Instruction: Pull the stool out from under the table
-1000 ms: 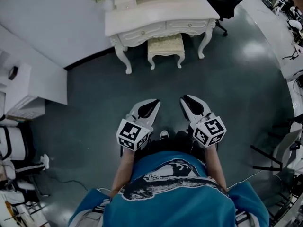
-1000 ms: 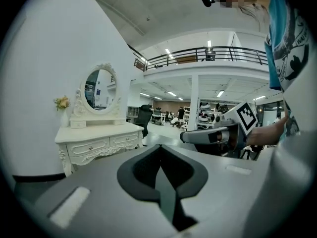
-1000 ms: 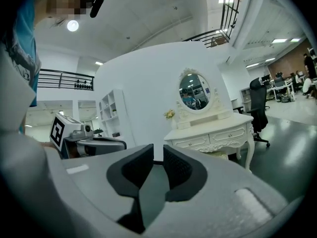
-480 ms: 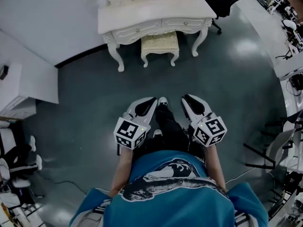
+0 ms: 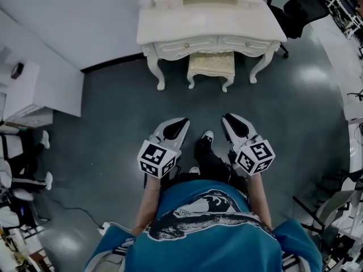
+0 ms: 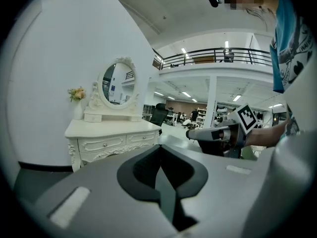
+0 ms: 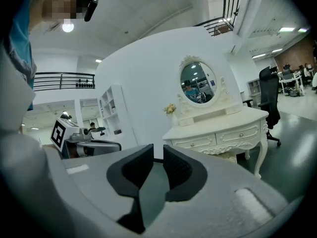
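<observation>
a dark, glossy floor (image 5: 113, 123) fills the room, with a white wall behind. the stool (image 5: 211, 66) stands tucked under the white table (image 5: 210, 24), between its two curved front legs, and only the front part of its cushioned seat shows past the drawer edge. on the table top stand an oval mirror (image 7: 198, 82) and a small bunch of flowers (image 7: 171, 108). a black office chair (image 5: 306, 7) stands near the table's right end. both grippers are well apart from the stool, low in front of the person's body, so i judge the step in hand is the approach. the left gripper (image 5: 180, 122) has its jaws pressed together and holds nothing. the right gripper (image 5: 229, 119) has its jaws a little spread, with nothing between them. to do this well, both claws probably should open wider before they arrive, then take the front rim of the seat, one on each side. the pull should go straight back, level, so that the stool's legs do not catch the table's legs or tip the stool.
</observation>
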The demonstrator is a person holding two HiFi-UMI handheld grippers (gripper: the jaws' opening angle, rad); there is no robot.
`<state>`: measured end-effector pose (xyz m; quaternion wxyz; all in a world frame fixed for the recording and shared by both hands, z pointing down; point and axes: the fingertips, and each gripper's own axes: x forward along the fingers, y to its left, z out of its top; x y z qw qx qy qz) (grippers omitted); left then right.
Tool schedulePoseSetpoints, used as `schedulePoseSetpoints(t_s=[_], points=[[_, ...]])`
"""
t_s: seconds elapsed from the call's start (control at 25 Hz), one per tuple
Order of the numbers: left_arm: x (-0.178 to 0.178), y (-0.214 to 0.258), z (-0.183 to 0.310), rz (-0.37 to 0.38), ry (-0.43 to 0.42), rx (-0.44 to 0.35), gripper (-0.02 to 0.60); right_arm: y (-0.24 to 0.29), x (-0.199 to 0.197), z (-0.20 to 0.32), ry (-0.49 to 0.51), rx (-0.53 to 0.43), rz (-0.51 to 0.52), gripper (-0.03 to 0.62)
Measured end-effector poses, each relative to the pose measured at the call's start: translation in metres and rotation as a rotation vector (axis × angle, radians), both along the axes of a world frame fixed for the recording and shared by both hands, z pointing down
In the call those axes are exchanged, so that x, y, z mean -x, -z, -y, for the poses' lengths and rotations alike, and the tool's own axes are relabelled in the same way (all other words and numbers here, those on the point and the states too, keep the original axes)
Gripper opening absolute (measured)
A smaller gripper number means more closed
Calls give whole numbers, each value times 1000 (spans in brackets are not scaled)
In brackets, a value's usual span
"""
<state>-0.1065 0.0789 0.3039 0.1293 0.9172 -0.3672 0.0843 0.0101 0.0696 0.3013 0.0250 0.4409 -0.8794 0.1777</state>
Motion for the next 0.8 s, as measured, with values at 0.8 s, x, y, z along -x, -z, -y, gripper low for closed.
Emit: schedulePoseSetpoints(t_s=[0.8], points=[[-61, 0, 195, 110, -13, 18, 15, -24, -90, 191, -101, 45, 51, 64]])
